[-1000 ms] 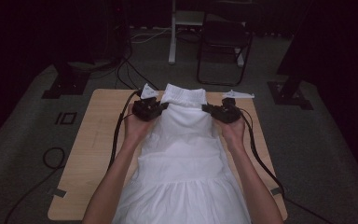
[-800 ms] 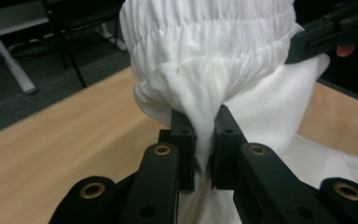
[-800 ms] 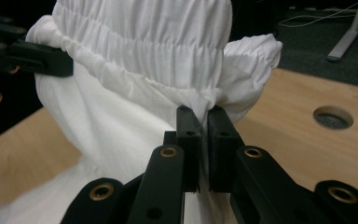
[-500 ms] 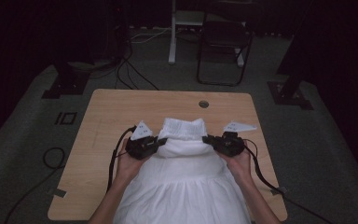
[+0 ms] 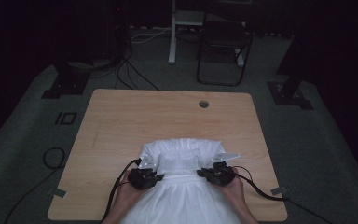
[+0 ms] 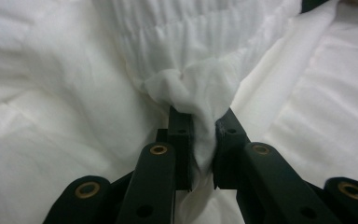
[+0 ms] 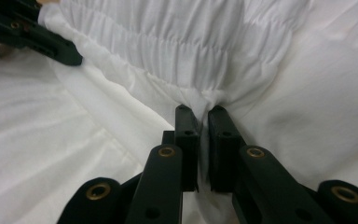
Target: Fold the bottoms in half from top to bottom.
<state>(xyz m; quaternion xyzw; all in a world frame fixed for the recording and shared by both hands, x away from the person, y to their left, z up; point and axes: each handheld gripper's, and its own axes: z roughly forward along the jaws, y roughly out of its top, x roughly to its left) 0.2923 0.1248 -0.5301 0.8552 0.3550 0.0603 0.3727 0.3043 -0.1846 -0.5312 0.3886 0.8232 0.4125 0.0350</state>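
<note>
At the near edge of the wooden surface [image 5: 121,121], the left gripper [image 5: 154,177] and right gripper [image 5: 204,174] each pinch a bunch of the white dress [image 5: 182,196], fingers [image 6: 179,135] clenched on fabric beside its smocked band. The dress's folded top lies just beyond them, the far surface bare.

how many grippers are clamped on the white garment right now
2. The left gripper pinches the white garment at its left edge, beside the gathered band, near the table's front. The right gripper pinches the opposite edge. Both jaws are shut on bunched fabric.
</note>
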